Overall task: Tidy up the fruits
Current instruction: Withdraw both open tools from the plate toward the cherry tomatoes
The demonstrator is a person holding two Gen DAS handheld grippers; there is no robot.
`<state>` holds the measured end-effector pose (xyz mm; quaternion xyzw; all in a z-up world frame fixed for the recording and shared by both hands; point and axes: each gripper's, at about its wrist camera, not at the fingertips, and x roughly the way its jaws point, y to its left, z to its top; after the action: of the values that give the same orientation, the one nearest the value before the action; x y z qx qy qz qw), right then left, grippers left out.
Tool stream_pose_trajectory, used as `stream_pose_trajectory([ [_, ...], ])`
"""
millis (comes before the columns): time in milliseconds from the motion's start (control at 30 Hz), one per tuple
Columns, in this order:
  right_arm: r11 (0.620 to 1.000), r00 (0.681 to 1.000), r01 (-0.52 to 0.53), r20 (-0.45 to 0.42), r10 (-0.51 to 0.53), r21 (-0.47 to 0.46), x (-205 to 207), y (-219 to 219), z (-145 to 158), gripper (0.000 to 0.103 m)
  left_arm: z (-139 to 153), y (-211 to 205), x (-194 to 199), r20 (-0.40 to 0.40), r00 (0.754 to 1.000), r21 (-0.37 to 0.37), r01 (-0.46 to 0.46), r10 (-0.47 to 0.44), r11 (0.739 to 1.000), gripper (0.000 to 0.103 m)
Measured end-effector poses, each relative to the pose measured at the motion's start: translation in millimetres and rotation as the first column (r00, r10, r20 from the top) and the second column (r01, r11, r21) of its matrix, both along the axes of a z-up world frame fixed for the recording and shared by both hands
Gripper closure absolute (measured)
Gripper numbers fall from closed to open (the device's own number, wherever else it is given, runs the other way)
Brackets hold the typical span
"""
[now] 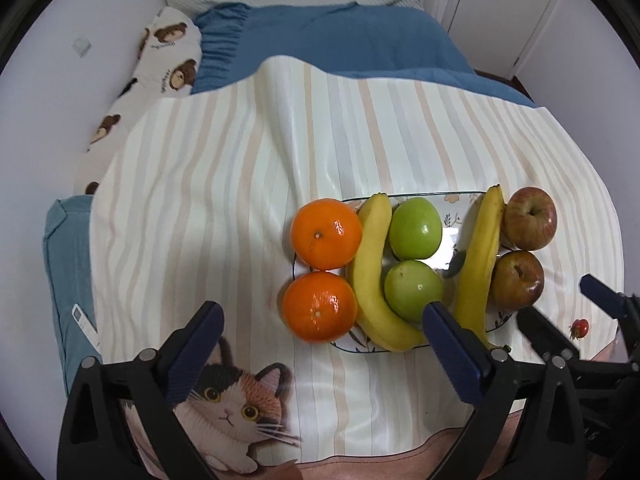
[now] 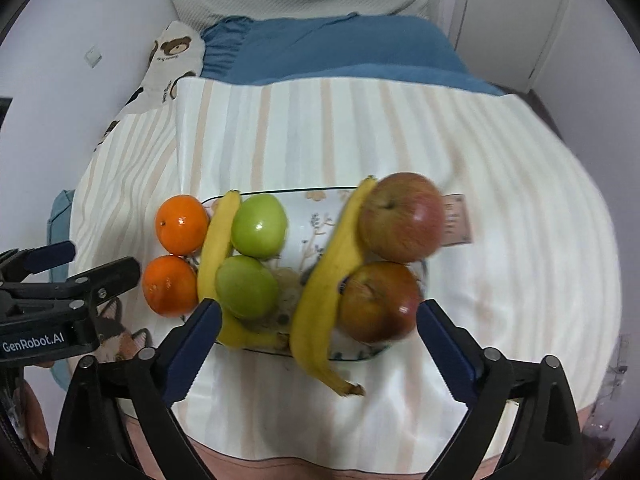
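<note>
Both sets of tongs hang above the plate (image 1: 454, 200) with nothing in them: the left tongs (image 1: 320, 320) stand spread about as wide as they go, over the striped cloth (image 1: 224, 184) on the oranges' side of the plate, and the right tongs (image 2: 320, 316) gape just as wide over the plate's near edge, pads clear of every fruit.

All the fruit sits on or against that plate, which lies on a cloth-covered bed. Two oranges (image 1: 326, 234) rest at the plate's left rim, one behind the other, spilling half off it. Next to them runs the left banana (image 1: 374, 272), then two green apples (image 1: 416, 228) over the plate's middle, then the right banana (image 1: 478, 264), then two red apples (image 1: 530, 218) at the plate's right rim.

The bananas are what I would handle with care. Each lies with its long axis running from the plate's near edge to its far edge, curved, the tips reaching the far rim; the right banana's stem end pokes out over the near rim onto the cloth. They look soft and easily bruised, so a light pinch across the middle, square to the length, should suit. The apples look firm, heavy and glossy, likely to slip or roll; I would take them across the widest part. The oranges seem a little springy and grippier. The bedding underneath looks soft, so round fruit set off the plate may wander
</note>
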<state>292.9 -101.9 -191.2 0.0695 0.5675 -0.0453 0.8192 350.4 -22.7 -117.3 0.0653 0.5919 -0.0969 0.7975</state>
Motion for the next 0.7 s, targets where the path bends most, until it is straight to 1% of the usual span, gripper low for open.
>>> stream_pose_trajectory([
  [67, 1.000, 1.000, 0.015, 0.022, -0.015, -0.017, -9, -5, 8, 0.002, 3, -1, -5, 0.013, 1.000, -0.002, -0.006, 0.006, 1.000, 0.001],
  [167, 0.999, 0.999, 0.034, 0.032, -0.033, -0.031, -12, -12, 15, 0.001, 8, -2, -12, 0.036, 0.999, -0.003, -0.017, 0.017, 1.000, 0.002],
  [500, 0.998, 0.996, 0.052, 0.068, -0.050, -0.037, -29, -23, 37, 0.001, 37, -4, -35, 0.103, 0.994, -0.011, -0.034, 0.035, 0.999, 0.001],
  [700, 0.998, 0.991, 0.052, 0.122, -0.048, -0.034, -51, -24, 68, 0.001, 64, -2, -59, 0.149, 0.987, -0.042, -0.048, 0.054, 0.998, 0.001],
])
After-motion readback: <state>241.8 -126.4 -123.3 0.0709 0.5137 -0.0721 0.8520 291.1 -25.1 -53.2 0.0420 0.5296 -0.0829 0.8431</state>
